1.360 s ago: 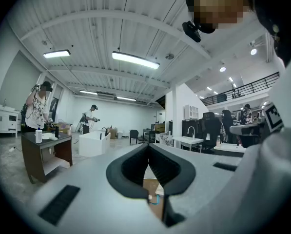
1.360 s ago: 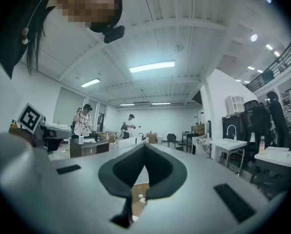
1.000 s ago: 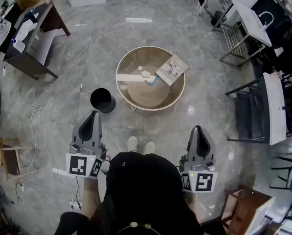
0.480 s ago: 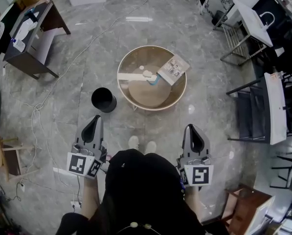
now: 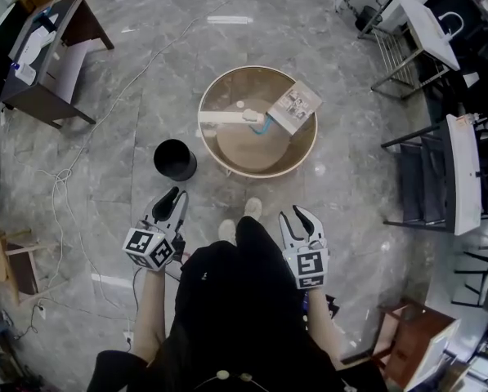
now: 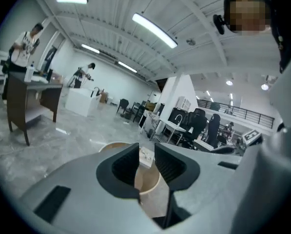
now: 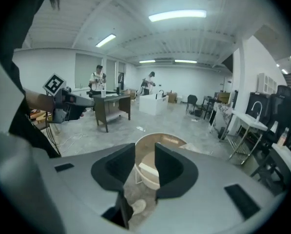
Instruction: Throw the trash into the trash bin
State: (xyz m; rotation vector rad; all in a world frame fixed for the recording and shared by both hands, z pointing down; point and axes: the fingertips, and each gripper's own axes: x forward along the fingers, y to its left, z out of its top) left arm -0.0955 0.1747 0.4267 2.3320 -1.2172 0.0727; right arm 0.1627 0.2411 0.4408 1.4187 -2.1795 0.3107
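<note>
A round wooden table (image 5: 227,80) holds a crumpled white scrap (image 5: 248,114), a blue-and-white bit (image 5: 260,127), a white strip (image 5: 221,118) and a booklet (image 5: 295,107). The black trash bin (image 5: 175,159) stands on the floor left of it. My left gripper (image 5: 178,196) hangs open below the bin, holding nothing. My right gripper (image 5: 301,216) is low on the right with its jaws opening and nothing between them. Between the left gripper's (image 6: 146,152) jaws the table (image 6: 147,184) shows ahead. The right gripper (image 7: 145,152) also faces the table (image 7: 160,141).
A dark desk (image 5: 51,47) stands at upper left, with cables (image 5: 68,174) trailing over the marble floor. Chairs and metal racks (image 5: 440,170) line the right side; a wooden stool (image 5: 409,343) is at lower right. My shoes (image 5: 252,209) are just short of the table.
Both grippers have sunk and drawn in toward my body. Their jaws, shut before, now stand apart. The table and bin sit slightly higher in the head view.
</note>
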